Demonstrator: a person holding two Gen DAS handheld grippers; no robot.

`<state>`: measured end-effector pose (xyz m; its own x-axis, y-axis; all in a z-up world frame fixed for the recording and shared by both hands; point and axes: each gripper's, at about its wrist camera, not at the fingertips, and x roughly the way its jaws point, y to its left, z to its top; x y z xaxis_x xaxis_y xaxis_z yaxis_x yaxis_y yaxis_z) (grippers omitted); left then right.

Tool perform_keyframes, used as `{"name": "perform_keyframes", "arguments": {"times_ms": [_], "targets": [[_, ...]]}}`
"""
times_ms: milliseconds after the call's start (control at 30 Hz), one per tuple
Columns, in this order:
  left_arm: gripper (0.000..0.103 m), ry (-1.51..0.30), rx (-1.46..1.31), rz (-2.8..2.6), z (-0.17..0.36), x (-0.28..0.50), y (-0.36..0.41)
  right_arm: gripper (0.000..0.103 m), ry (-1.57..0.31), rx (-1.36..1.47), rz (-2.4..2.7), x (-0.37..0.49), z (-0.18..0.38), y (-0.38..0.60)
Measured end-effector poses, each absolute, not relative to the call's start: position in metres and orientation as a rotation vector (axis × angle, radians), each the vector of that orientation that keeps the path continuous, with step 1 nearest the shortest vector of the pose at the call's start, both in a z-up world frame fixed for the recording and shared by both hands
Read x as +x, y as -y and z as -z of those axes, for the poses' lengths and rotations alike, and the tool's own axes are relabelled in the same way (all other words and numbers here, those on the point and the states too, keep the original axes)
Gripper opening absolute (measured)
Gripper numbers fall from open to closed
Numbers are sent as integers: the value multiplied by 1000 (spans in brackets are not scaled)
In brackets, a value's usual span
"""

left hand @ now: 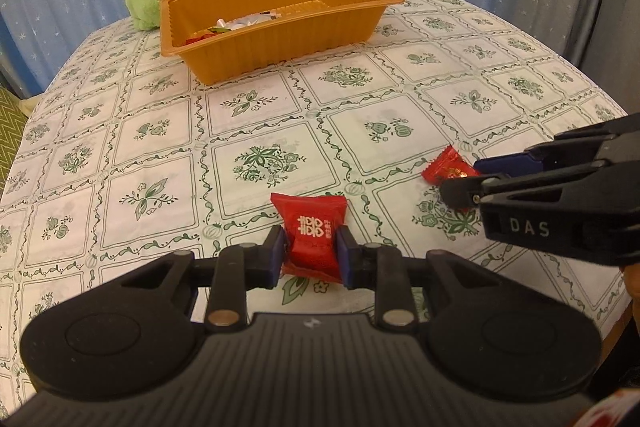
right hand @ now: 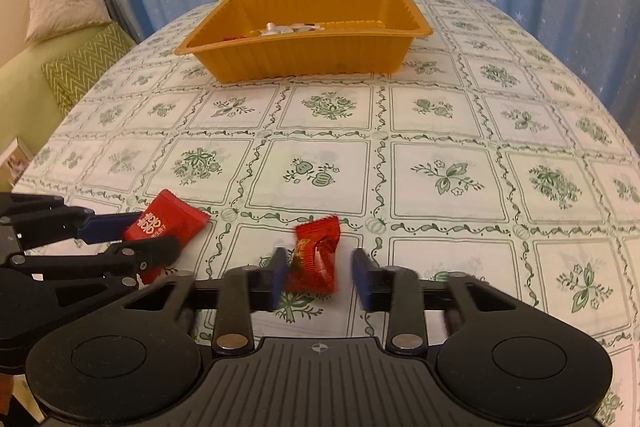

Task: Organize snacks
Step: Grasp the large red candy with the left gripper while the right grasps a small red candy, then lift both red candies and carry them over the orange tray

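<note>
Left gripper (left hand: 311,251): clamped on red candy packet (left hand: 311,237), lower centre of frame. Right gripper (right hand: 320,273): jaws parted around second red candy (right hand: 316,257), lower centre, left pad touching, right pad clear. Orange tray (left hand: 256,45), upper centre, partly stocked. Step: pickup. Next: closing right, lifting both to tray.

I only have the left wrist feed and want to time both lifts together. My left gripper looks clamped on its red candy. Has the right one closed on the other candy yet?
Observer: Not yet. In the right wrist view the right gripper is open around the second red candy, with a gap at its right pad.
Operator: Is that candy off the table?
Observer: No, it lies on the tablecloth.
Operator: Does my grip look centred from there?
Observer: The left gripper pinches the first red candy near one end.
</note>
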<state>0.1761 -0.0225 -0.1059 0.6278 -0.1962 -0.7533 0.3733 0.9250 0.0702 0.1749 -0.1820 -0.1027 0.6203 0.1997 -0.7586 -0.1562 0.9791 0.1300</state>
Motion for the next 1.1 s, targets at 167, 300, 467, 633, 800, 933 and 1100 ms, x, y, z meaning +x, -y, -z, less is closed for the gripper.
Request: {"name": "perform_keyframes", "arguments": {"times_ms": [167,300,467,633,800,933,1100], "targets": [[24,-829,215,320,106,174,22,27,-866,17,-193,171,103,180],[24,-829,193,305,102,169,21,26,-850,27,-188,166,97,184],[24,-828,154,293,95,160,21,25,-833,38,-190,158,84,187],[24,-820,136,287,87,151,22,25,-822,44,-187,148,77,189],[24,-809,129,287,78,148,23,25,-809,44,-180,139,69,192],[24,-797,124,284,71,148,24,25,-790,39,-176,137,61,194],[24,-785,110,280,62,150,24,25,-770,42,-177,137,51,196]]}}
